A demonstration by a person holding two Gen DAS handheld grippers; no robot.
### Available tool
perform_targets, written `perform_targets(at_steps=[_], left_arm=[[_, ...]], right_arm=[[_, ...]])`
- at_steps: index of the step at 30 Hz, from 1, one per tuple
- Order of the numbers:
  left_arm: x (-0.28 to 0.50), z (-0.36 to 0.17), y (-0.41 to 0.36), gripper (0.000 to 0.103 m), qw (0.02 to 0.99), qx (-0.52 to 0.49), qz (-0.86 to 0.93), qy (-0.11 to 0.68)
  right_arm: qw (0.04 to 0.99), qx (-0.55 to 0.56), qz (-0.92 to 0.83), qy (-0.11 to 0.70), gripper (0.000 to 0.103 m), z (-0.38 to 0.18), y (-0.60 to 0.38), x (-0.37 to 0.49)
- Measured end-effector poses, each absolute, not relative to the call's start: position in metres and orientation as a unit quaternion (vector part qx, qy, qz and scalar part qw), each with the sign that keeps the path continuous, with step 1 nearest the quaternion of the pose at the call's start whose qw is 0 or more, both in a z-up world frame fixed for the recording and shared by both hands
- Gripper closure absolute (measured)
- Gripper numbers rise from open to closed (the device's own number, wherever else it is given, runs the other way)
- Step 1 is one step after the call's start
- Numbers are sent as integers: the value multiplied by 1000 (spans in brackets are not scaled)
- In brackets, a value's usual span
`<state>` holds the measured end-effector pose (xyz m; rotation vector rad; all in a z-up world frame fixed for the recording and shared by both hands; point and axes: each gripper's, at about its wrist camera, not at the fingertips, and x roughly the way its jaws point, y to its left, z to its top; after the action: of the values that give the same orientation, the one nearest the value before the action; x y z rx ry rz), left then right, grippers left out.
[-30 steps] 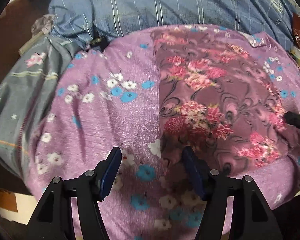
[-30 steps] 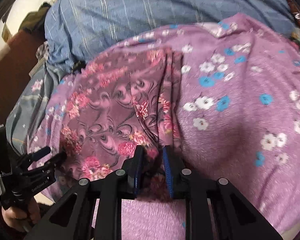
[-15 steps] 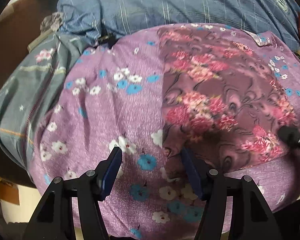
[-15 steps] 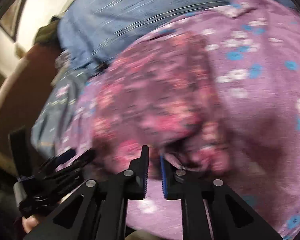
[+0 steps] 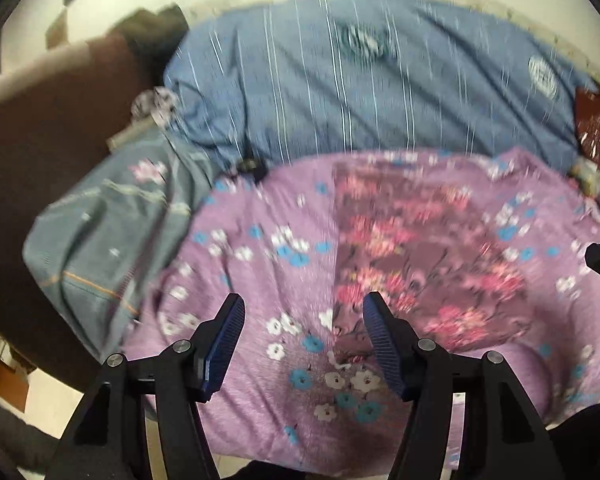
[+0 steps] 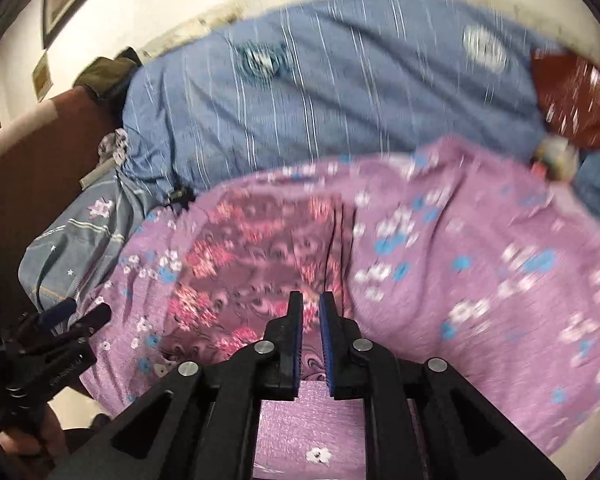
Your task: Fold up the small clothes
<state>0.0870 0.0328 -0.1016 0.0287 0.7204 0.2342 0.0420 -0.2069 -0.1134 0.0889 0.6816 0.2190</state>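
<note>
Both grippers pull back and up from the bed versus a second ago; wall and headboard edge now show along the top of each view, frames motion-blurred. Right gripper no longer has the garment edge between its pads.

Blue striped bedding [image 5: 360,92] fills the upper half of the left wrist view. Purple floral blanket [image 5: 260,264] covers the lower centre and lower right. Grey-blue cloth [image 5: 100,240] sits bunched at middle left, beside the blanket. Folded maroon floral garment [image 5: 420,256] lies flat on the blanket, right of centre, a rough rectangle; in the right wrist view it sits centre-left [image 6: 252,264]. Red shiny bag [image 5: 596,128] at the right edge.

Left gripper [image 5: 304,304], bottom centre, jaws wide apart, nothing between them, over the garment's near left corner, not touching. Right gripper [image 6: 310,300], bottom centre of its view, jaws opening from a narrow gap, nothing held, above the garment's near edge. A hand [image 6: 32,444] holds the left gripper at lower left there.
</note>
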Motion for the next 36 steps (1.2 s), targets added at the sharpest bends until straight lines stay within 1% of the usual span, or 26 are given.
perform_targets(at_steps=[1,3,7,9,12,17,19,20,22,27,30,36], left_arm=[[77,-91,31,36,934,12,116,338],[55,-74,25,32,942,10,121,313],[9,-41,13,25,957,12,121,263],[-14,-28,6,24,962,13,120,247],[-44,-15,-1,23,967,13,115,227],[-85,3,-4,20,974,7,107,201],[-102,11,-3,18,976,6,108,188],[-105,13,-2,17,977,6,107,184],[-117,18,-1,10,979,5,110,174],[-135,24,0,4,980,9,121,160],[-137,21,1,1,981,9,101,163],[-112,14,16,1,979,-6,74,188]], right_arm=[[940,36,102,322,81,-104,-205,35],[948,21,96,301,77,-86,-201,20],[962,-4,79,260,77,-55,-198,-10],[968,-10,73,239,76,-40,-197,-24],[974,-17,60,219,70,-24,-197,-40],[980,-21,49,194,65,-3,-195,-63],[981,-22,47,185,60,4,-194,-71],[983,-21,44,178,59,8,-194,-75],[984,-23,40,172,54,12,-192,-81],[985,-25,44,163,50,17,-186,-89],[984,-28,50,167,50,15,-181,-88],[979,-44,59,189,50,-1,-167,-73]])
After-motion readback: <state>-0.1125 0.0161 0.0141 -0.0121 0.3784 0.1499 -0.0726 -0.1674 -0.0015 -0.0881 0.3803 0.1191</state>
